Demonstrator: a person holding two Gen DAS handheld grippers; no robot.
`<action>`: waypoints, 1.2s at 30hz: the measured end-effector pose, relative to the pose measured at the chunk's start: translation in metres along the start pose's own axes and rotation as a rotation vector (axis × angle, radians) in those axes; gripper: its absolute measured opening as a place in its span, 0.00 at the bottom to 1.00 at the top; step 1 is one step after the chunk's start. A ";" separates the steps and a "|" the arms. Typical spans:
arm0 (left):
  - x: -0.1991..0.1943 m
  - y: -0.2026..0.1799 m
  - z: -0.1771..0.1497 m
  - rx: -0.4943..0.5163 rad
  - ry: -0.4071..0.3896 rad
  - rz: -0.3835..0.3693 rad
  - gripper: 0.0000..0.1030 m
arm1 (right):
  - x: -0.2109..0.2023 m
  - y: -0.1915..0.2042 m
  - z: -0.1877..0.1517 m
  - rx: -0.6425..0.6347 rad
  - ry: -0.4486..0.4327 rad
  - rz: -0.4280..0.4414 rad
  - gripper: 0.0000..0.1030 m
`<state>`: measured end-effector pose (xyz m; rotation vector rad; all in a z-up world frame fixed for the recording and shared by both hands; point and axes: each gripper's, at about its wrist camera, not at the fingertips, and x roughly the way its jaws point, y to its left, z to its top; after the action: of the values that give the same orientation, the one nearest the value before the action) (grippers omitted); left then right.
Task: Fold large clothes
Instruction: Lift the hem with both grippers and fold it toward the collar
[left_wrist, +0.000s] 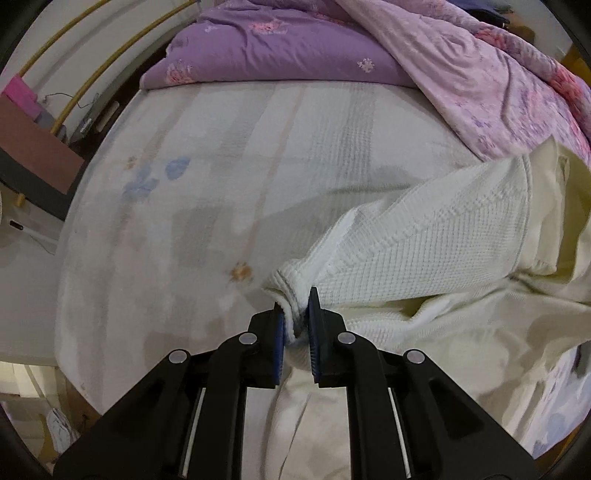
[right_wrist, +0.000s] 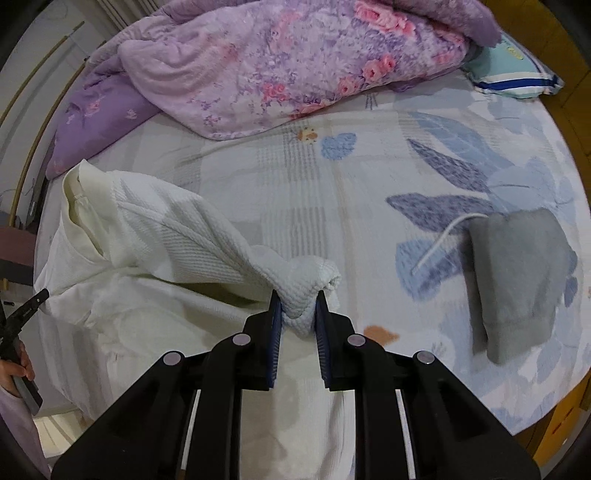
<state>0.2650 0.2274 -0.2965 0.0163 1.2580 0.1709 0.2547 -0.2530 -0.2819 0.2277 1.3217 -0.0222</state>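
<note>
A large cream-white waffle-knit top (left_wrist: 424, 236) lies on the bed and hangs over its near edge. My left gripper (left_wrist: 297, 306) is shut on the ribbed cuff (left_wrist: 284, 280) of one sleeve, which stretches away to the right. The same top (right_wrist: 155, 229) shows in the right wrist view. My right gripper (right_wrist: 297, 306) is shut on the bunched end of the other sleeve (right_wrist: 310, 280), lifted off the bed. The left gripper's tip (right_wrist: 26, 310) shows at the far left of the right wrist view.
The bed sheet (right_wrist: 369, 206) is pale with blue leaf prints. A folded grey garment (right_wrist: 517, 280) with a white cord lies on the right. A pink floral quilt (right_wrist: 280, 59) and purple pillow (left_wrist: 266, 48) sit at the back. A striped pillow (right_wrist: 517, 74) lies at the back right.
</note>
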 end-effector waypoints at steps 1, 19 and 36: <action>-0.006 0.002 -0.008 0.005 -0.008 0.000 0.10 | -0.006 0.002 -0.011 -0.005 -0.006 -0.005 0.15; 0.002 0.027 -0.215 -0.018 0.170 0.038 0.08 | 0.037 -0.036 -0.224 0.144 0.214 -0.111 0.14; -0.003 0.011 -0.259 0.143 0.315 -0.159 0.21 | 0.057 0.004 -0.242 0.116 0.362 0.073 0.57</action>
<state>0.0176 0.2167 -0.3724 0.0130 1.5776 -0.0575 0.0384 -0.1991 -0.3915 0.3916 1.6732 0.0048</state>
